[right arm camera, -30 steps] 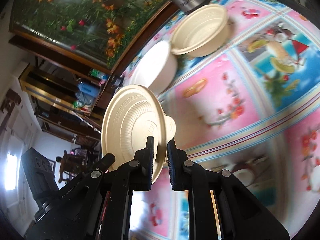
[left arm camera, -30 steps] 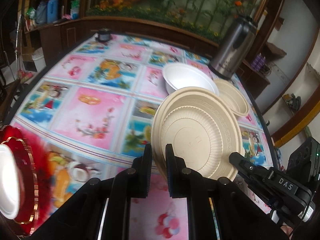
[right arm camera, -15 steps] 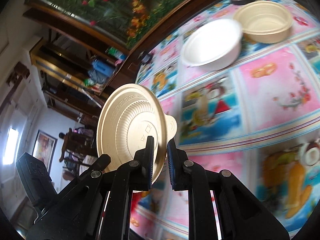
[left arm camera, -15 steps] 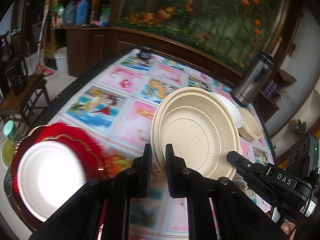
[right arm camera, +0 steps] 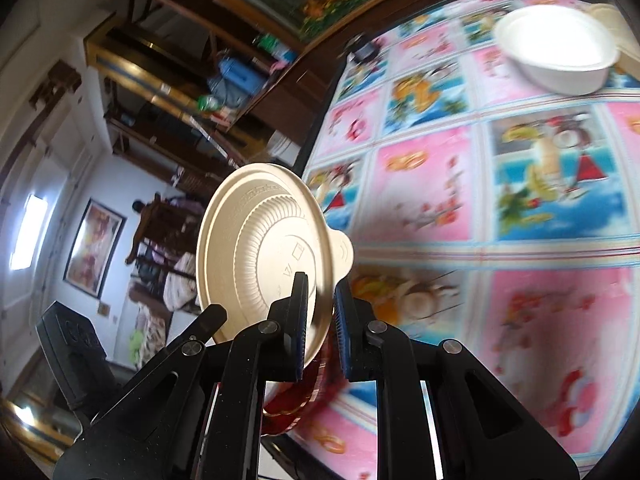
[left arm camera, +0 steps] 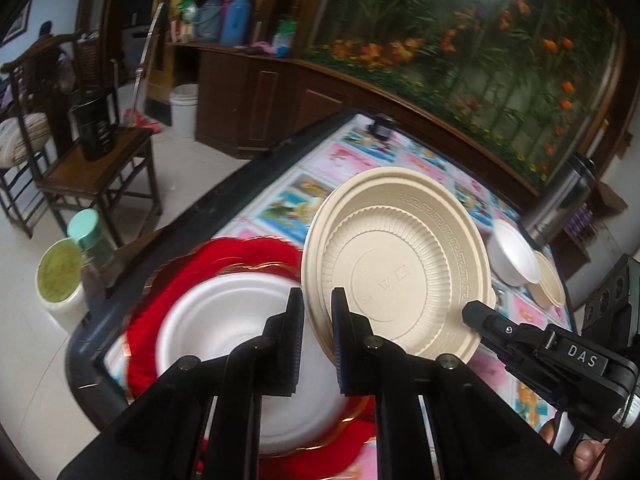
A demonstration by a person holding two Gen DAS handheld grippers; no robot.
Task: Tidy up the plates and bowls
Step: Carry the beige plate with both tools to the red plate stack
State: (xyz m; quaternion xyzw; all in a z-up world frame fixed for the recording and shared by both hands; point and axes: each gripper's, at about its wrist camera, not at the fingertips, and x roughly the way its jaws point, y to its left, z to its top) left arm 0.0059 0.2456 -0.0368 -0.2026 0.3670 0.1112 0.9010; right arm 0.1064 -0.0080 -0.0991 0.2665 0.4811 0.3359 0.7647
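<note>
A beige ribbed plate (left arm camera: 400, 268) is held upright in the air by both grippers. My left gripper (left arm camera: 317, 312) is shut on its near rim. My right gripper (right arm camera: 321, 300) is shut on the opposite rim of the same plate (right arm camera: 260, 248); its fingers (left arm camera: 480, 316) show at the right of the left wrist view. Below and to the left lies a white plate (left arm camera: 224, 328) on a red gold-trimmed plate (left arm camera: 240, 252) at the table corner. A white bowl (left arm camera: 514, 256) and a beige bowl (left arm camera: 550, 284) stand at the far right.
The table has a colourful pictured cloth (right arm camera: 500, 200) and a dark edge (left arm camera: 168, 240). A steel thermos (left arm camera: 560, 200) stands behind the bowls. A small dark jar (left arm camera: 382, 126) sits at the far end. A wooden chair (left arm camera: 92, 168) and green-lidded containers (left arm camera: 64, 276) are beyond the left edge.
Both grippers have carried the beige plate leftward, away from the bowls. The red and white plates now lie right under and beside it.
</note>
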